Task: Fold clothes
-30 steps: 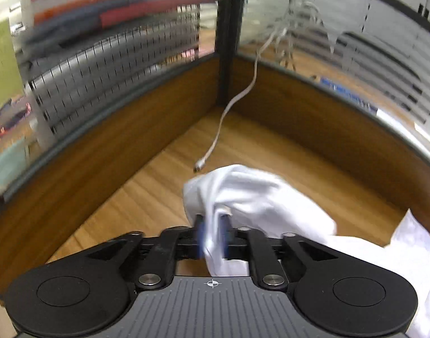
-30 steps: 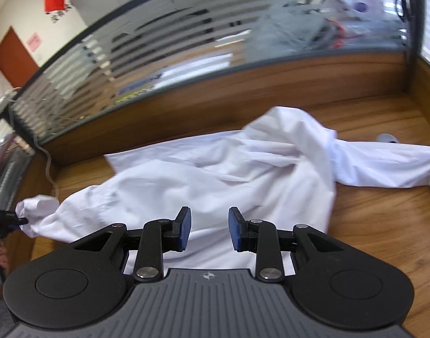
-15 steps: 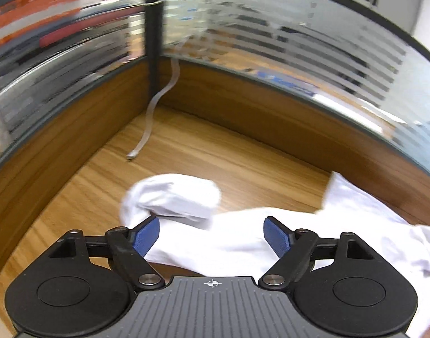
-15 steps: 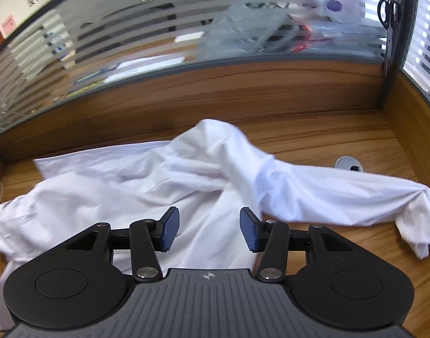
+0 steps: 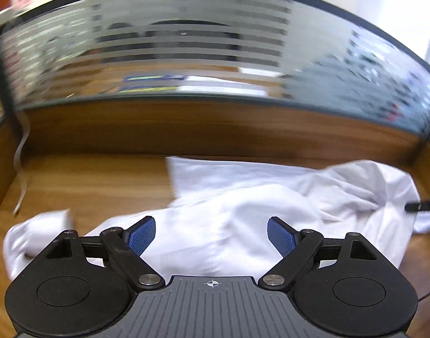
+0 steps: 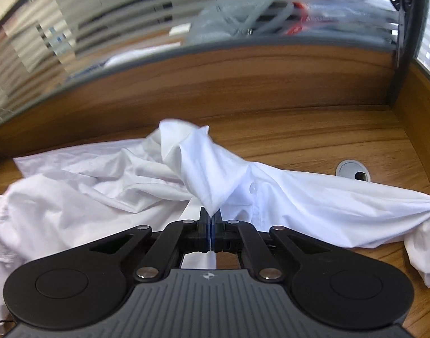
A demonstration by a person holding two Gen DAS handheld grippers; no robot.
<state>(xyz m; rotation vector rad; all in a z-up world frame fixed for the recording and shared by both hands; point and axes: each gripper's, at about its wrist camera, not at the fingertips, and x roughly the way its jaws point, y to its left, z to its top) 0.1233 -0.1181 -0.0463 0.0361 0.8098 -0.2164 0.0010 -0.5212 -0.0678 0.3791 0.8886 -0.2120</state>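
Note:
A white button-up shirt [image 6: 108,194] lies crumpled across the wooden desk [image 6: 313,138], one sleeve [image 6: 341,205] stretched out to the right. My right gripper [image 6: 211,216] is shut on a raised fold of the shirt near its button placket, lifting the cloth into a peak. In the left wrist view the same shirt [image 5: 243,197] spreads from a bunched cuff [image 5: 31,231] at the left to a heap at the right. My left gripper [image 5: 212,235] hovers open over the shirt's middle, with nothing between its blue pads. The right gripper's tip [image 5: 423,206] pokes in at the right edge.
Wooden partition walls topped with striped frosted glass [image 6: 215,64] enclose the desk at the back and both sides. A round cable grommet [image 6: 354,170] sits in the desk at the right. A white cable [image 5: 20,169] hangs down in the left corner.
My left gripper let go of the cuff, opened wide and swung right toward the shirt's middle. My right gripper moved in and shut on a fold of the shirt, raising it.

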